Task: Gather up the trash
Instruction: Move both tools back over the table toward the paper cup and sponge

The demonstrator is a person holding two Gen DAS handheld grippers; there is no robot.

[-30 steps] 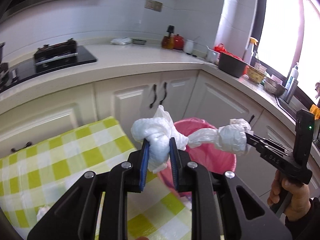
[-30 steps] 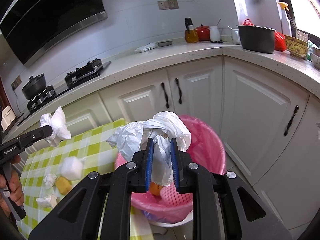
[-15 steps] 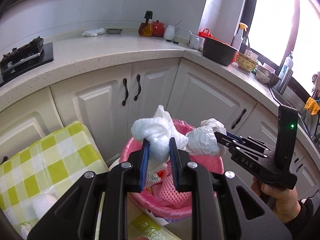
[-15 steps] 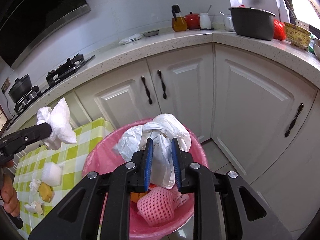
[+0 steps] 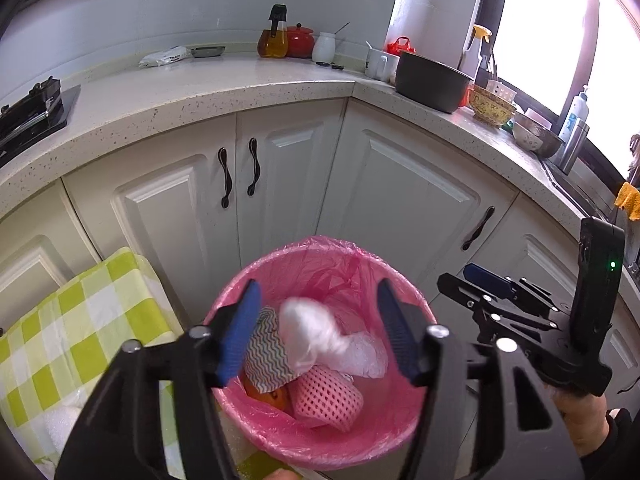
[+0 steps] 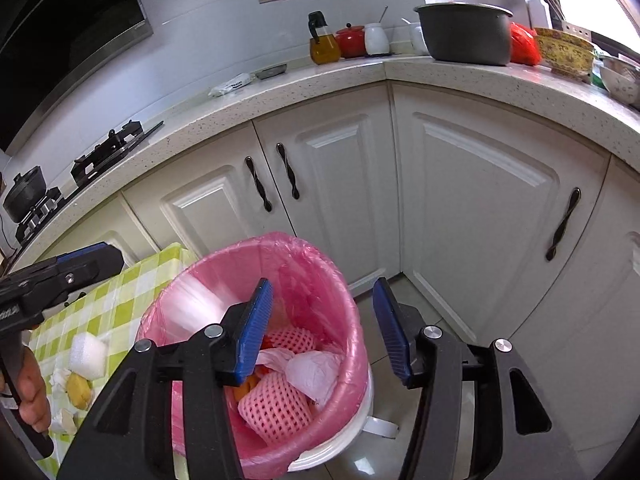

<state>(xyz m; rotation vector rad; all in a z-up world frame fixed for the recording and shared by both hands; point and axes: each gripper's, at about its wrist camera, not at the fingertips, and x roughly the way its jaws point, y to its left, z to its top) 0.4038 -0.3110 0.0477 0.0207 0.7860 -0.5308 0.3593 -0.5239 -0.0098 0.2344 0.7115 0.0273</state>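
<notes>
At nine o'clock, the checked table (image 6: 120,300) carries a white foam block (image 6: 86,354) and scraps. The left gripper (image 5: 318,326), jaws just sprung apart, hangs released over the pink-lined bin (image 5: 320,444); a blurred white wad (image 5: 308,336) lies between them, untouched. At three o'clock, the right gripper (image 6: 322,324), also just opened, holds nothing; crumpled plastic (image 6: 310,372) lies inside the bin.

Left gripper (image 5: 316,332) and right gripper (image 6: 322,328) tilt downward, jaws just opened, apparently holding nothing.
</notes>
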